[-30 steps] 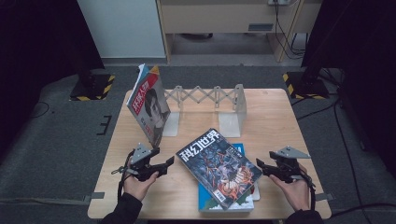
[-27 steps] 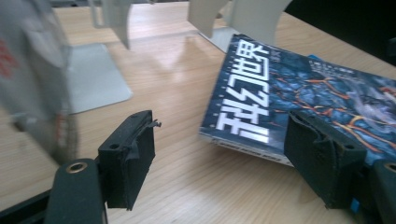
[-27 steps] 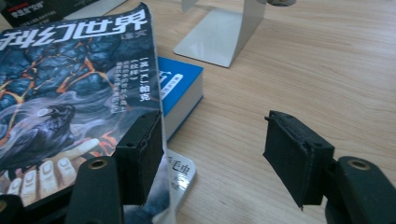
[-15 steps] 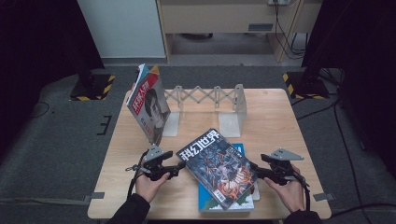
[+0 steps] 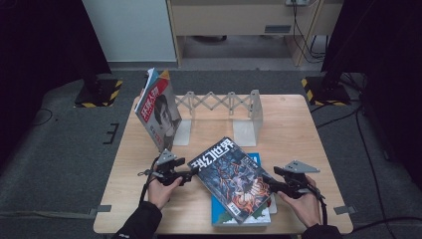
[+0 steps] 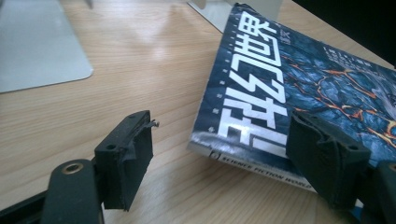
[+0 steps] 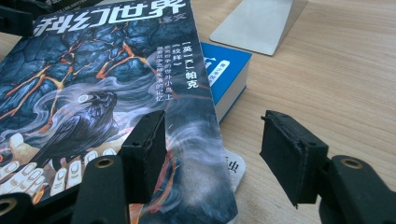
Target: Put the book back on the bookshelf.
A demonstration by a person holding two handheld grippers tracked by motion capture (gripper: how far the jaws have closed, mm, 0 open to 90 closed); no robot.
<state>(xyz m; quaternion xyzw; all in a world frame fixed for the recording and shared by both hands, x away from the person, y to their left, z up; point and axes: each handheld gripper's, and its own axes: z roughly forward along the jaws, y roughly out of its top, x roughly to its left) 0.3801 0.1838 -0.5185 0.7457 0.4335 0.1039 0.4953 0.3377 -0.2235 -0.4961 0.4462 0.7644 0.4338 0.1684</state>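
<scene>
A dark blue magazine with a raven cover lies askew on a blue book at the table's front middle. My left gripper is at the magazine's left corner. In the left gripper view it is open, with that corner of the magazine between the jaws and no pad touching it. My right gripper is at the magazine's right edge. Its jaws have just been closing and stand open astride the edge of the magazine, beside the blue book, without pressing on it.
A grey expanding book rack stands across the back of the wooden table. Several magazines lean upright against its left end. Its flat metal base plates show in the gripper views. The floor around is dark.
My left gripper has moved right and down to the magazine's left corner. The right gripper has barely shifted, and its jaws are a little narrower. The magazine has not moved.
</scene>
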